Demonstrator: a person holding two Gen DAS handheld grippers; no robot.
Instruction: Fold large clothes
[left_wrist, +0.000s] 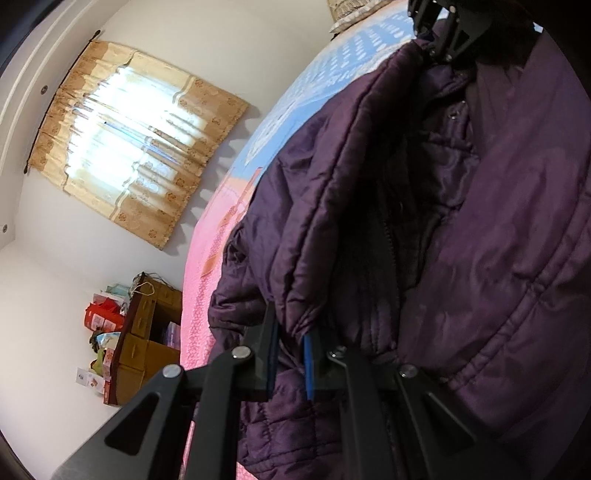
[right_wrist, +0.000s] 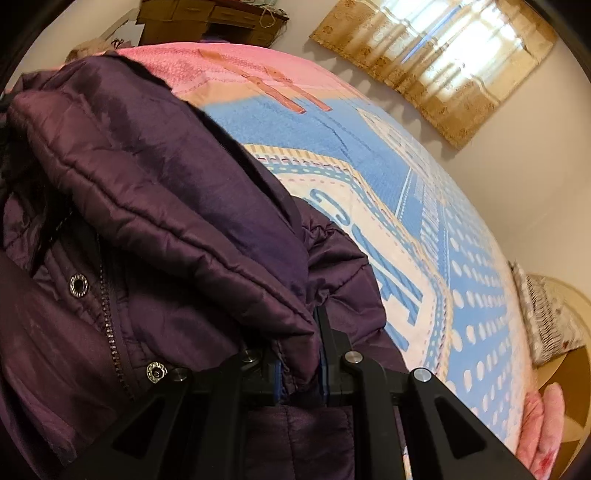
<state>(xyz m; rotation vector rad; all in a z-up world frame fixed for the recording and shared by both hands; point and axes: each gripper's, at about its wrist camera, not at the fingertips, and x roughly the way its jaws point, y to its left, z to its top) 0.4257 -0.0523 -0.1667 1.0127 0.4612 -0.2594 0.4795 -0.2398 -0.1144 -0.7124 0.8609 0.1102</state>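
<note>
Your left gripper has its jaws clenched on a fold of the purple quilted jacket, the blue pads pinching the padded edge between them, and your right gripper grips another bunched fold of the same jacket in the same way. The jacket is lifted between the two grippers above the bed, which wears a pink and blue patterned sheet; from the left wrist view your right gripper shows at the top, holding the far end of the garment. The jacket's zipper and metal snaps face the right wrist camera. A beige curtain hangs over the bright window, a wooden cabinet stands by the wall beyond the bed's foot, and a pillow lies at the bed's head
</note>
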